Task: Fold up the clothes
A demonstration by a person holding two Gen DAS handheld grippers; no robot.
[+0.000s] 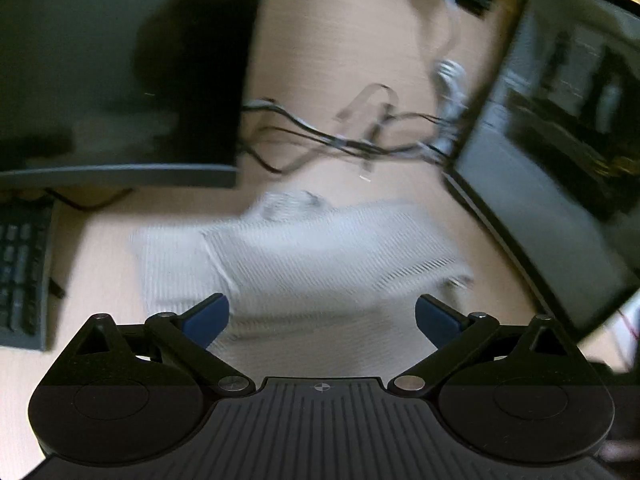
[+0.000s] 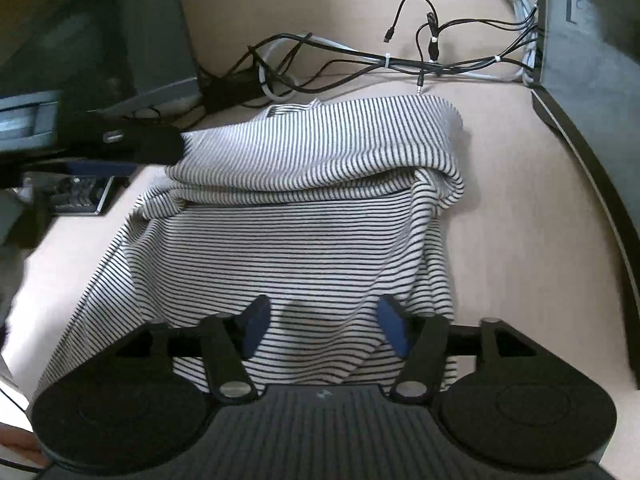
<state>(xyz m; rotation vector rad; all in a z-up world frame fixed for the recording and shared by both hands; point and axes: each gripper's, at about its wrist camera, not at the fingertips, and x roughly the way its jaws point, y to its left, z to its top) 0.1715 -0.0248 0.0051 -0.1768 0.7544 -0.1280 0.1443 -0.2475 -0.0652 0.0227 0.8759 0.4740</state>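
Both grippers' fingers point(image 2: 256, 326) spread wide, nothing gripped, above striped shirt point(image 2: 304, 208); no legible writing.

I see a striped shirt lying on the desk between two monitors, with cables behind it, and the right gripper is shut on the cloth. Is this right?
Not quite. The right gripper is open, not shut on the cloth: in the right wrist view its blue pads stand apart above the striped shirt without pressing it. The rest holds: the shirt lies on the desk between two monitors, with cables behind it.
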